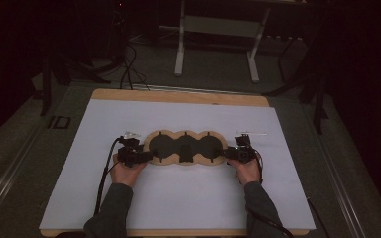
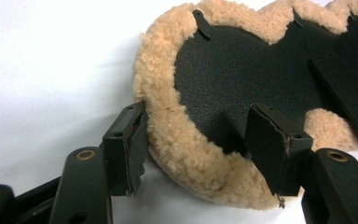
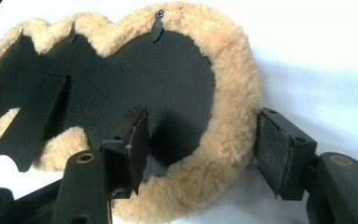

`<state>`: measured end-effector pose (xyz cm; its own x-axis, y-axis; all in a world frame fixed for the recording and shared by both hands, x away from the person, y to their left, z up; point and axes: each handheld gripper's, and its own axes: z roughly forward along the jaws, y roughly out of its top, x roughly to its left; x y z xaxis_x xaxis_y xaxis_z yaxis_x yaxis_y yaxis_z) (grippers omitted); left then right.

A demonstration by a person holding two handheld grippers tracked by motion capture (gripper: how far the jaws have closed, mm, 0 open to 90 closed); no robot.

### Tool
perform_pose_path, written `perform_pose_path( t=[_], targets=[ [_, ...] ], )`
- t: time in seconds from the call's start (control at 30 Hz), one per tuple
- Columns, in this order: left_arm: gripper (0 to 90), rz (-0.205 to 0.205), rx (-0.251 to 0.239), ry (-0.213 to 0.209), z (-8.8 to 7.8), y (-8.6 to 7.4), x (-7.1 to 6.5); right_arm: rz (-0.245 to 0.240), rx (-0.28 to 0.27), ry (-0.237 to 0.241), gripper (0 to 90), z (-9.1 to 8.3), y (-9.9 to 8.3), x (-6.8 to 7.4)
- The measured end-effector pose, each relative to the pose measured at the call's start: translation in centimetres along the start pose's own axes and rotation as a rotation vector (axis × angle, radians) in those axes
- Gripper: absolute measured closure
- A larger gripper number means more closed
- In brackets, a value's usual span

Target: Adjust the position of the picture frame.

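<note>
High view shows a three-lobed fleece pad [image 1: 186, 148], black face up, lying mid-counter [image 1: 178, 203] on the white sheet, with left tongs [image 2: 200, 144] spread astride its left rim and right tongs [image 3: 200, 149] spread astride its right rim, each hand-held.

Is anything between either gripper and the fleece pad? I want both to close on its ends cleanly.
Nothing visible is in the way. The left gripper is open and straddles the fleece rim at one end of the pad, and the right gripper is open and straddles the rim at the other end, one of its fingers over the black face.
</note>
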<state>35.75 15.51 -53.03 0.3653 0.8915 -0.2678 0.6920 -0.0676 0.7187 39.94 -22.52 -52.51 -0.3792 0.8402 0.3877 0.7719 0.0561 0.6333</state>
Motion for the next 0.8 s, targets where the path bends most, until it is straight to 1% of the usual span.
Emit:
perform_pose_path(
  t=[0.3,0.5,0.8],
  targets=[
    [40.8,-0.003,0.018,-0.014,-0.6,-0.5,-0.2,-0.004,0.011,0.000,38.3,-0.6,-0.8,0.3],
    [41.1,0.015,0.036,-0.007,-1.2,-1.0,-0.8,-0.014,0.016,-0.003,38.2,-1.2,-1.5,0.7],
    [41.1,0.016,0.049,-0.014,-2.1,-1.9,-1.3,-0.019,0.027,-0.005,37.8,-2.0,-2.6,1.2]
  ],
)
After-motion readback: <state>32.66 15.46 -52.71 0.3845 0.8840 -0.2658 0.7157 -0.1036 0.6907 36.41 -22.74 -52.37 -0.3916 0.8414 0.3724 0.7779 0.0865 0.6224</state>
